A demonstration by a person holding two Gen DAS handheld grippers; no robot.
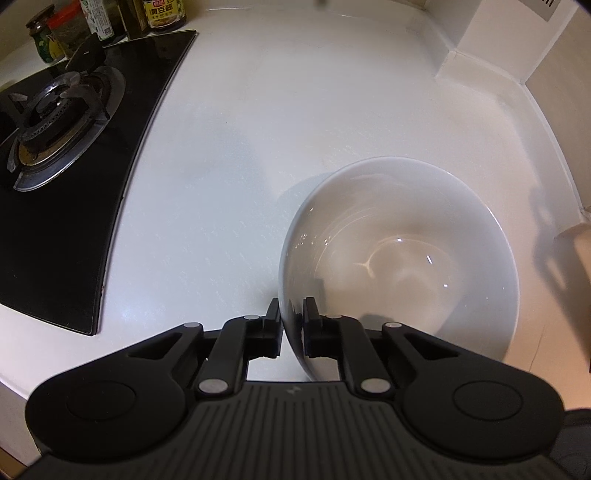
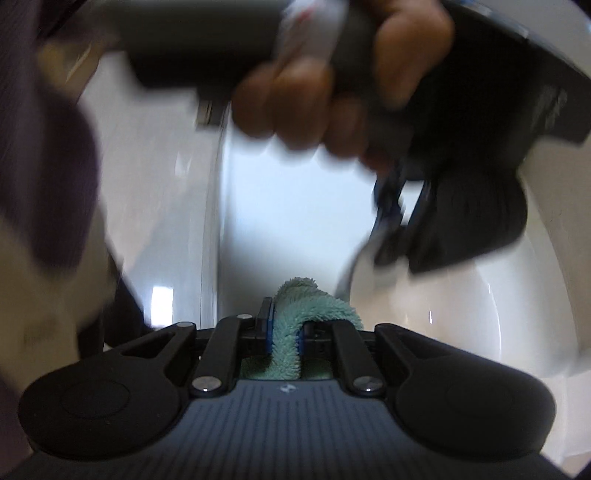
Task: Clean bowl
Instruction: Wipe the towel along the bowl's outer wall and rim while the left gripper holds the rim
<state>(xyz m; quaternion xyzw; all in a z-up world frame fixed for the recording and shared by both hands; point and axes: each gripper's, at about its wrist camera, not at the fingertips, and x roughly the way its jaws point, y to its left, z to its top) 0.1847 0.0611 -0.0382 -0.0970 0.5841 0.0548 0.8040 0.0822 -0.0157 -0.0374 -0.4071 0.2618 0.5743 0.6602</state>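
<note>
the right wrist view is smeared by motion: the hand (image 2: 332, 99) at the top is a soft blur, its fingers running together, and the dark body it grips is cut by the upper edge. a purple sleeve (image 2: 44, 177) at the left is blurred and runs off the frame. the bowl (image 2: 461, 325) there shows only as a pale curve, its rim partly behind a dark blurred shape. the green cloth (image 2: 295, 325) passes down behind the right tool (image 2: 284, 332), its lower part hidden.

in the left wrist view the bottles (image 1: 99, 22) are cropped by the top edge, most labels unreadable. the near wall of the bowl is hidden behind the left tool (image 1: 291, 328).
</note>
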